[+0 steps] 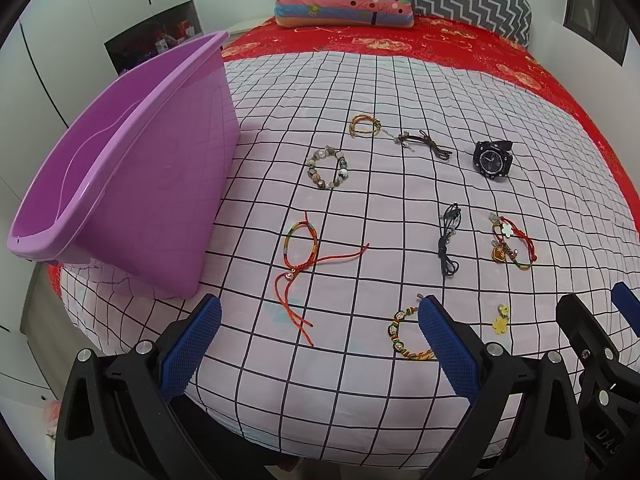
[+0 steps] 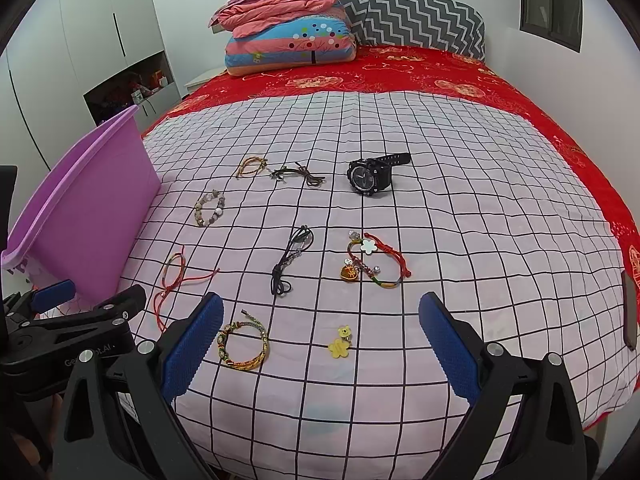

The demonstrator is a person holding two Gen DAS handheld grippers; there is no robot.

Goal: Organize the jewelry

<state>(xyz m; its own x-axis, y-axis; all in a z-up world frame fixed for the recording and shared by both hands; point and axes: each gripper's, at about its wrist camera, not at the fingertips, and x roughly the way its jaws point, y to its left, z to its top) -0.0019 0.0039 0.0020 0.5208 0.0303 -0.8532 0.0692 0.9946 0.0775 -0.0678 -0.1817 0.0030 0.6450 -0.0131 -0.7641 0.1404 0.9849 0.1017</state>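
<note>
Several pieces of jewelry lie on a checked sheet (image 1: 360, 208): a black watch (image 1: 493, 159) (image 2: 370, 175), a stone bead bracelet (image 1: 327, 167) (image 2: 209, 208), a red string bracelet (image 1: 300, 258) (image 2: 174, 276), a black cord (image 1: 449, 240) (image 2: 290, 260), a charm bracelet (image 1: 512, 244) (image 2: 374, 260), a woven bracelet (image 1: 404, 336) (image 2: 244, 344) and a yellow charm (image 1: 501, 319) (image 2: 341, 342). A purple basin (image 1: 132, 184) (image 2: 80, 220) stands at the left. My left gripper (image 1: 320, 340) and right gripper (image 2: 320, 340) are open and empty above the sheet's near edge.
A gold cord bracelet (image 1: 364, 125) (image 2: 251, 166) and a brown leather cord (image 1: 426, 142) (image 2: 298, 174) lie farther back. Folded quilts and pillows (image 2: 288, 40) sit at the bed's head on a red cover (image 2: 440, 72). White wardrobes (image 2: 80, 40) stand to the left.
</note>
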